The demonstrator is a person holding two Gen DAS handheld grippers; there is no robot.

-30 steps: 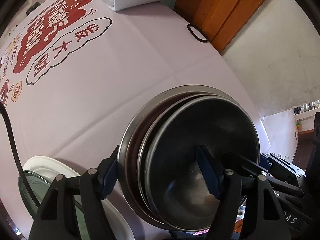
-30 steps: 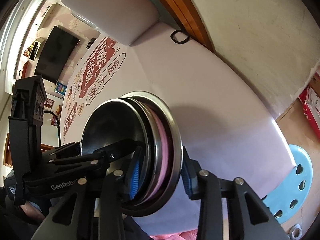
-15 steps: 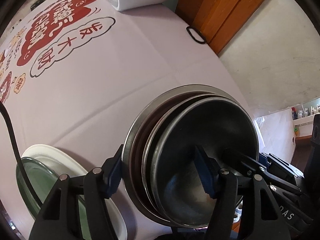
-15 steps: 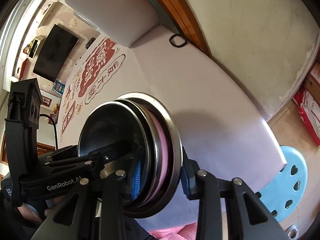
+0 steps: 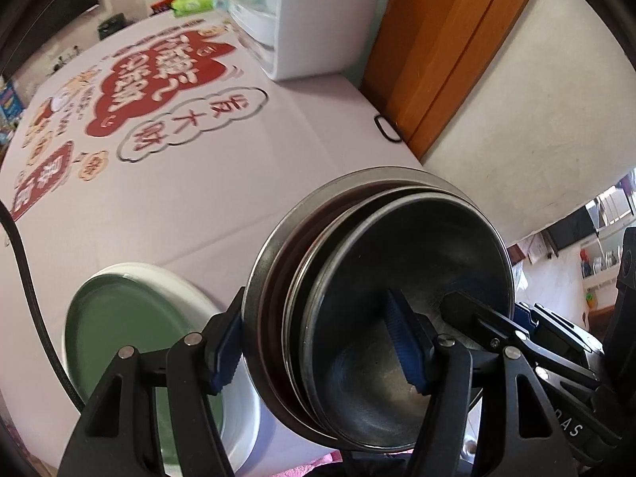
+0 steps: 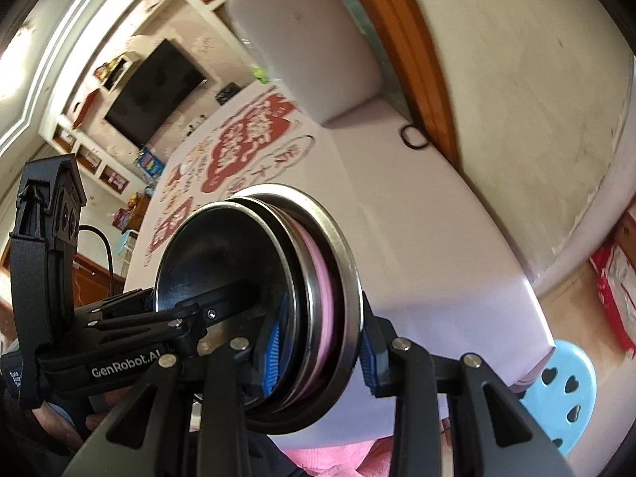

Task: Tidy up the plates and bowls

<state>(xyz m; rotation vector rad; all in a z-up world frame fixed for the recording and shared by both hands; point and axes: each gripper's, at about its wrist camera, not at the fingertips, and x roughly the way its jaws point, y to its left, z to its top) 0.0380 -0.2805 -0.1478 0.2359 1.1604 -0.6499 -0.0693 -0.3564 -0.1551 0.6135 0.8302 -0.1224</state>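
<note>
A green plate [image 5: 131,318] lay on a white plate [image 5: 238,397] at the table's [image 5: 238,167] near left edge. Right of it, the left gripper [image 5: 318,349] and right gripper [image 6: 318,351] both clamped the tilted stack of steel bowls [image 5: 397,278] (one pink layer inside) above the table.

"GenRobot.AI" on left hand-held gripper [image 6: 278,310]; "发大财" on tablecloth [image 5: 198,183]

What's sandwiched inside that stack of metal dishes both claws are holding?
In the stack of metal dishes, a pink dish's edge shows between steel rims. Its remainder is covered.
</note>
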